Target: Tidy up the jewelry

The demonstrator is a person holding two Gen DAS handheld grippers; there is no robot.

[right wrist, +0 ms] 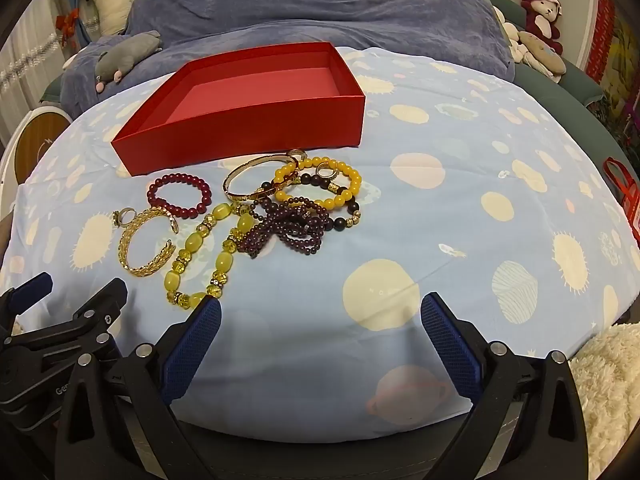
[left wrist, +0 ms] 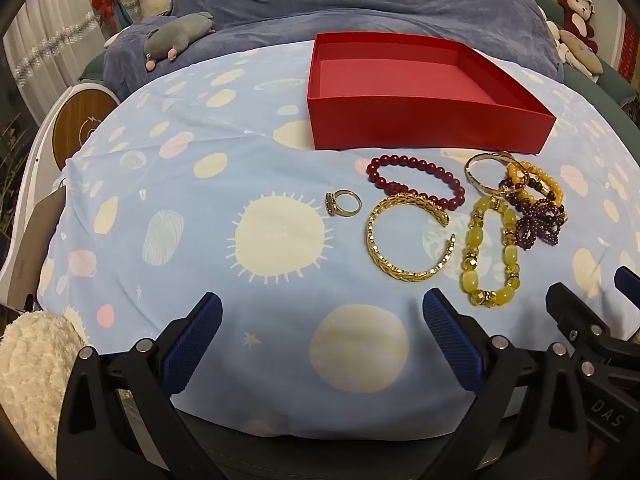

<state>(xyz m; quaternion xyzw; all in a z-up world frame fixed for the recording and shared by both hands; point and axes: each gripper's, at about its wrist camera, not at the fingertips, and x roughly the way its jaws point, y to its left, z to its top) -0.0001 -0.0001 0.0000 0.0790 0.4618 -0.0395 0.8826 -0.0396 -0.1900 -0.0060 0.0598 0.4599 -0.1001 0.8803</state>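
An empty red box [left wrist: 424, 128] [right wrist: 240, 136] stands on the blue patterned cloth. In front of it lie a gold ring [left wrist: 345, 202], a dark red bead bracelet [left wrist: 416, 186] [right wrist: 178, 200], a gold open cuff [left wrist: 404, 240] [right wrist: 146, 242], a yellow bead bracelet [left wrist: 490, 252] [right wrist: 208, 252], a thin gold bangle [left wrist: 490, 172] [right wrist: 256, 180], an amber bead bracelet [right wrist: 320, 182] and purple beads [left wrist: 540, 224] [right wrist: 292, 228]. My left gripper [left wrist: 322, 310] is open and empty, near of the cuff. My right gripper [right wrist: 320, 310] is open and empty, right of the yellow bracelet.
A blue blanket [left wrist: 360, 4] with a grey plush [left wrist: 176, 36] lies behind the cloth. A red plush monkey [right wrist: 542, 12] sits at the back right. A round wooden stool [left wrist: 78, 120] stands at left. White fleece [left wrist: 32, 368] lies at the near corners.
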